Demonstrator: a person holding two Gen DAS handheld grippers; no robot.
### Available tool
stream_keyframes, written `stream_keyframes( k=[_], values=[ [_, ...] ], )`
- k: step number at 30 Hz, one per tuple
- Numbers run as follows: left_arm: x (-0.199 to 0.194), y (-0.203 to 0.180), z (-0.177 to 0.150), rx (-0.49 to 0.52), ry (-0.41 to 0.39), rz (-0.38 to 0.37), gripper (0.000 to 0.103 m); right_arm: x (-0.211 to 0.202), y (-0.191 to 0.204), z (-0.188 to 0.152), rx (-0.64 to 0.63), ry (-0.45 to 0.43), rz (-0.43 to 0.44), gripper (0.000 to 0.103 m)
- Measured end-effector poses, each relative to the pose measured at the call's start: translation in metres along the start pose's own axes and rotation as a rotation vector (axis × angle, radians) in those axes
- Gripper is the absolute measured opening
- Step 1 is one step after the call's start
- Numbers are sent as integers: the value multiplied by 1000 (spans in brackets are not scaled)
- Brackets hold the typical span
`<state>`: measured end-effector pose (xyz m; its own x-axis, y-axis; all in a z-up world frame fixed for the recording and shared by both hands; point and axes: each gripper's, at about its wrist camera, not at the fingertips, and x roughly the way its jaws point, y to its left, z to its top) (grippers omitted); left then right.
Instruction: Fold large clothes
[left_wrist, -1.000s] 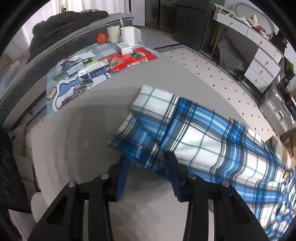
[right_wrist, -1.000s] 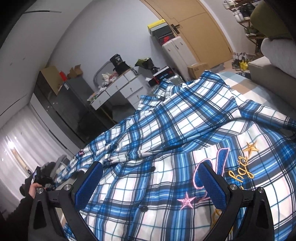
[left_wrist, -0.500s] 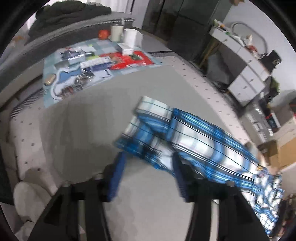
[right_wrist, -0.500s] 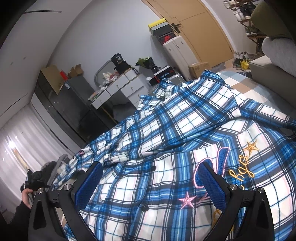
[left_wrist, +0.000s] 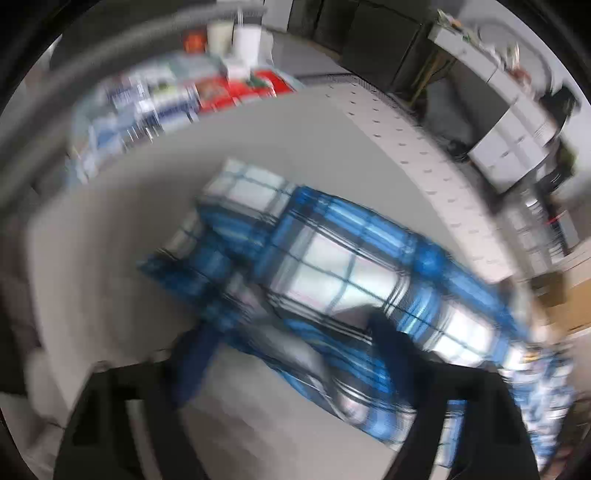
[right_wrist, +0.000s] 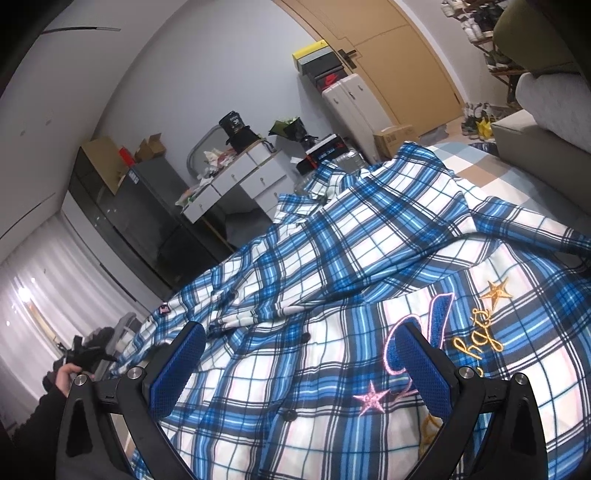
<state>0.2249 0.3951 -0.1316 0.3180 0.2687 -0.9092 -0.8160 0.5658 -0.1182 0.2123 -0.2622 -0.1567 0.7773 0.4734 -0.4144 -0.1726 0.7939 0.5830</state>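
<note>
A blue and white plaid shirt (right_wrist: 332, 295) lies spread on the bed, its front with pink and gold embroidery (right_wrist: 443, 332) facing up. My right gripper (right_wrist: 295, 350) is open and hovers just above the shirt front, holding nothing. In the blurred left wrist view, one plaid sleeve (left_wrist: 325, 266) lies stretched across the grey bed sheet (left_wrist: 110, 258). My left gripper (left_wrist: 291, 347) is open, its fingers on either side of the sleeve's lower edge near the cuff.
Boxes, cups and packets (left_wrist: 221, 74) lie on a mat at the far side of the bed. A white drawer unit (right_wrist: 240, 181), a dark cabinet (right_wrist: 129, 221) and suitcases (right_wrist: 354, 107) stand beyond the bed. A couch (right_wrist: 546, 122) is at the right.
My left gripper has moved fast toward the sleeve, so its fingers now straddle the sleeve edge and the view is blurred. The right gripper has stayed still.
</note>
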Motion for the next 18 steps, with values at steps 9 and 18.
stream_keyframes(
  k=[9,18],
  values=[
    [-29,-17,13,164,-157,38,5,-2,4,0,-9,-1,3,103],
    [-196,-87,-38,414,-490,-361,5,-5,2,0,8,-2,15,103]
  ],
)
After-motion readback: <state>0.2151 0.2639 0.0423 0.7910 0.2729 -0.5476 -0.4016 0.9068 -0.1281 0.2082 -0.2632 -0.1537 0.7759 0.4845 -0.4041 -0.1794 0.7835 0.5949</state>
